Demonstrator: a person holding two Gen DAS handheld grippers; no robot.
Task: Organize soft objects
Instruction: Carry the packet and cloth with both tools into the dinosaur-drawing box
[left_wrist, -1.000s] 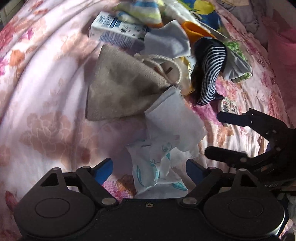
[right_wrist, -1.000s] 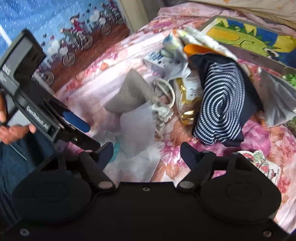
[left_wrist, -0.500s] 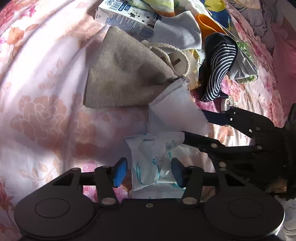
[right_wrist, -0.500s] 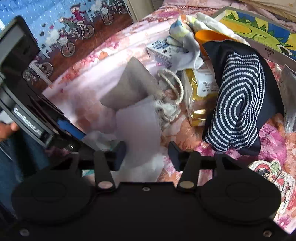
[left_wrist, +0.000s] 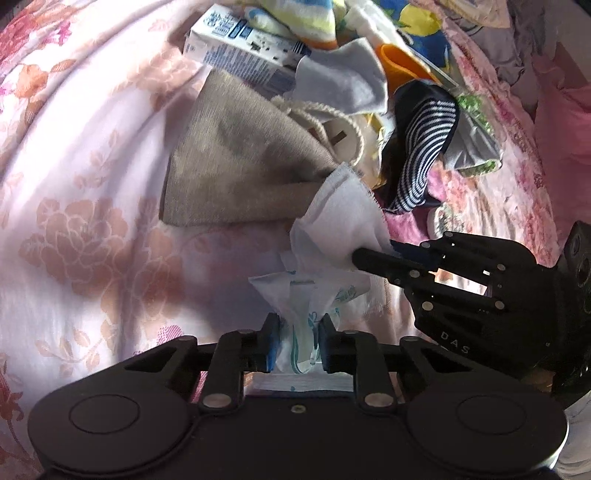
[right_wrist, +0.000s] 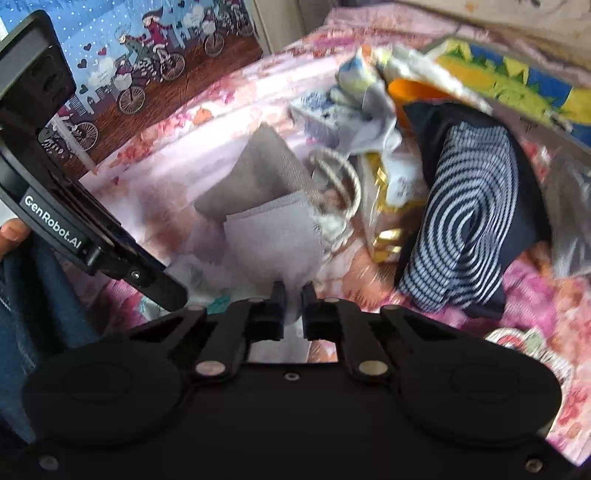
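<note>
The left gripper (left_wrist: 295, 345) is clamped on a crumpled white wrapper with teal print (left_wrist: 308, 295); the blue pads press both sides of its lower end. The right gripper (left_wrist: 373, 254) has its fingers drawn nearly together on the near edge of a pale grey cloth (left_wrist: 341, 218), which stands up above the wrapper and touches it. In the right wrist view the same cloth (right_wrist: 273, 236) runs down between the narrow gap of the right gripper (right_wrist: 293, 295), with the left gripper's finger (right_wrist: 162, 291) just beside it on the left.

Both items sit at the near edge of a cluttered pile on a pink floral bedspread (left_wrist: 85, 206). The bedspread is bare to the left of the grippers. To the right and beyond, the room is crowded.

A beige knit cloth (left_wrist: 240, 162) lies directly behind the grey cloth, touching its upper corner. A cream rope loop (left_wrist: 332, 122) rests against the beige cloth. A navy striped garment (left_wrist: 424, 147) lies just right of the pile's centre. Further back are a white and blue carton (left_wrist: 240, 51), a light grey sock (left_wrist: 343, 81) and an orange item (left_wrist: 402, 62). A gold packet (right_wrist: 388, 221) lies between the rope and the striped garment.
</note>
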